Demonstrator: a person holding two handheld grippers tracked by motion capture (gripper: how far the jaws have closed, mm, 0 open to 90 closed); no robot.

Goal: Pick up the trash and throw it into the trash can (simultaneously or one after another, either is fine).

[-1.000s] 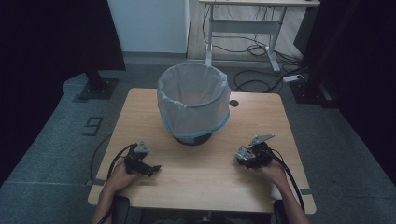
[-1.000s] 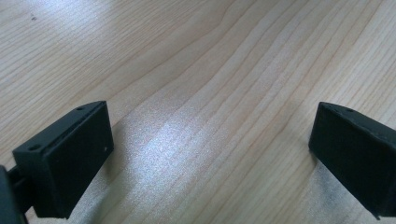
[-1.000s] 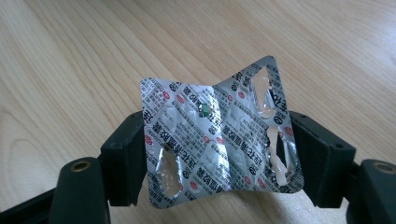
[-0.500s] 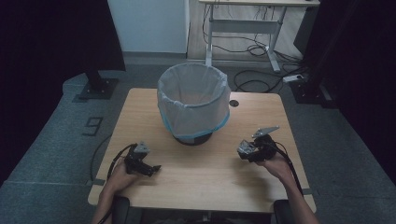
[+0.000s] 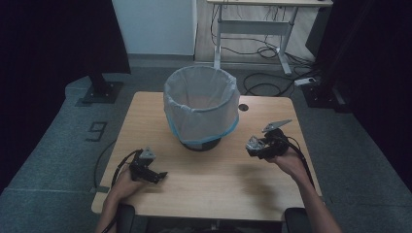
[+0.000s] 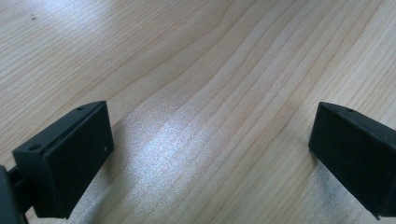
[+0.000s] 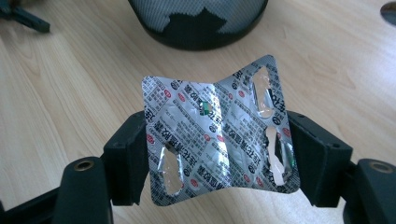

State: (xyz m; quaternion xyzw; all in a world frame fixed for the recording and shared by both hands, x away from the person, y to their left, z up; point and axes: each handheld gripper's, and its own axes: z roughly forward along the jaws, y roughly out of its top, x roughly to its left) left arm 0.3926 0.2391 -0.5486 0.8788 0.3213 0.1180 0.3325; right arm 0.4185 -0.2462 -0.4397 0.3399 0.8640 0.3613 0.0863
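Right gripper view: the right tongs (image 7: 219,154) pinch a bent, emptied foil blister sheet (image 7: 219,135) between their jaws, held above the counter (image 7: 70,93). Beyond it stands the lined mesh bin (image 5: 201,107). Left tongs (image 6: 210,154) gape empty on the counter.

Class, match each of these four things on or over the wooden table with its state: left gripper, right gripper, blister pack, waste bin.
Things:
1. left gripper
2. right gripper
3. blister pack
4. waste bin

States:
A. lined with a pale bag
B. bent, pockets torn open
C. open, low over bare table
D. shut on silver foil

Pairs: 1-C, 2-D, 3-B, 4-A
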